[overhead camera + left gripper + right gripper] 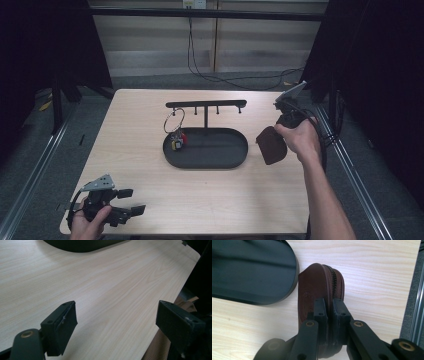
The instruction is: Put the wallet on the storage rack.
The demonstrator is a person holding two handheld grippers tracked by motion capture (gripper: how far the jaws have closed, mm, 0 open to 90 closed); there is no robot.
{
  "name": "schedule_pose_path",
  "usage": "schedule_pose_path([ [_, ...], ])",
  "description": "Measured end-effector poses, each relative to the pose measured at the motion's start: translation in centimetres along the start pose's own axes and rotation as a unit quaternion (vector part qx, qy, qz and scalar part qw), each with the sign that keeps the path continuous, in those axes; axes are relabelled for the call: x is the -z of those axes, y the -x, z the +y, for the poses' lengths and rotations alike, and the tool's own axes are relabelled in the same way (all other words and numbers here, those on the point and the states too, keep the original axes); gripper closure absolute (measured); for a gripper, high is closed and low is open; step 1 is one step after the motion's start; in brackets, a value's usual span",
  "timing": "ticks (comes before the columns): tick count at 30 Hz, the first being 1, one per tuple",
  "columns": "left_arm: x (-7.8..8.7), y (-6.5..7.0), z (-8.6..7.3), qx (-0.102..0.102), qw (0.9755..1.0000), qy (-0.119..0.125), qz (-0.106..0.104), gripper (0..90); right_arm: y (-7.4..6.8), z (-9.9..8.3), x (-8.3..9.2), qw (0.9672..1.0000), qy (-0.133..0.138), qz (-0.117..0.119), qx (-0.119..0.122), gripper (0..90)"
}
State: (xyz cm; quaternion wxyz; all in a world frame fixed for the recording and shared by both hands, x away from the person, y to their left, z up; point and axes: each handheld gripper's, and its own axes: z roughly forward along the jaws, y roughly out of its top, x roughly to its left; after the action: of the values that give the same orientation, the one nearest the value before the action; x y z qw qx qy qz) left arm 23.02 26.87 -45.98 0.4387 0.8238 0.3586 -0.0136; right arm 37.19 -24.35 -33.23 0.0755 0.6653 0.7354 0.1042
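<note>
Pale wood table [150,120], one, near edge cut off. One black oval tray [235,157] with a rack, its hooks small; one ring of keys [175,131], charms hard to make out. One brown zip pouch [272,146], beside the tray's right end, lower part hidden in the right tongs [329,305], pinching it. Left tongs [116,317] spread, bare.

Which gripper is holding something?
The right gripper: its jaws are clamped on a brown zipped pouch beside the black tray. The left gripper sits open at the table's near corner, nothing between its jaws.
</note>
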Motion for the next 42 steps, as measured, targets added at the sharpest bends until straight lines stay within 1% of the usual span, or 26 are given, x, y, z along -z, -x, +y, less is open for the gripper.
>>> schedule_pose_path([
  [2,0.0,0.1,0.0,-0.001,1.0000,-0.001,-0.001,16.5,-0.1,0.1,0.5,1.0000,0.006,0.001,-0.001,82.9],
  [4,0.0,0.1,0.0,-0.002,1.0000,-0.003,-0.004,16.5,-0.1,0.1,0.6,0.9999,0.010,0.004,-0.001,82.9],
  [7,-0.1,0.1,0.0,-0.001,1.0000,-0.001,-0.004,16.5,-0.3,0.2,0.8,0.9997,0.016,0.017,-0.006,82.9],
  [11,-0.2,0.1,0.0,-0.003,1.0000,-0.004,-0.003,16.5,-0.8,0.5,0.9,0.9987,0.028,0.042,-0.005,83.0],
  [14,-0.1,0.0,0.0,0.000,1.0000,-0.003,-0.002,16.5,-1.3,0.8,0.8,0.9981,0.042,0.044,-0.004,83.4],
  [17,0.1,0.0,0.0,0.000,1.0000,0.002,0.002,16.5,-1.8,1.0,0.6,0.9974,0.049,0.052,-0.003,83.5],
  [21,0.1,0.0,0.0,0.000,1.0000,0.000,0.002,16.5,-2.4,1.2,0.2,0.9964,0.053,0.065,-0.005,83.5],
  [22,0.1,0.0,0.0,-0.001,1.0000,0.000,0.002,16.5,-2.5,1.3,0.1,0.9964,0.051,0.068,-0.002,83.5],
  [24,0.1,-0.1,0.0,-0.001,1.0000,0.000,0.000,16.5,-2.7,1.4,0.0,0.9960,0.055,0.071,0.000,83.6],
  [25,0.1,-0.1,0.0,0.000,1.0000,0.001,0.001,16.5,-2.8,1.5,-0.1,0.9957,0.053,0.075,0.000,83.6],
  [27,0.1,-0.1,0.0,0.000,1.0000,-0.001,0.001,16.5,-3.0,1.6,-0.2,0.9947,0.057,0.085,-0.004,83.6],
  [28,0.1,0.0,0.0,0.000,1.0000,-0.001,0.002,16.5,-3.1,1.6,-0.3,0.9946,0.056,0.087,-0.001,83.6],
  [33,0.1,0.0,0.0,-0.001,1.0000,0.000,0.003,16.5,-3.7,1.9,-0.7,0.9935,0.059,0.098,0.000,83.7],
  [37,0.1,0.0,0.0,0.000,1.0000,0.001,0.001,16.5,-4.2,2.1,-1.1,0.9916,0.062,0.113,-0.004,83.8],
  [38,0.2,0.0,0.0,-0.001,1.0000,0.001,0.001,16.6,-4.4,2.2,-1.4,0.9904,0.065,0.122,-0.006,83.8],
  [42,0.3,-0.1,0.0,-0.004,1.0000,0.001,0.001,16.6,-4.7,2.3,-2.0,0.9895,0.063,0.130,-0.011,83.9],
])
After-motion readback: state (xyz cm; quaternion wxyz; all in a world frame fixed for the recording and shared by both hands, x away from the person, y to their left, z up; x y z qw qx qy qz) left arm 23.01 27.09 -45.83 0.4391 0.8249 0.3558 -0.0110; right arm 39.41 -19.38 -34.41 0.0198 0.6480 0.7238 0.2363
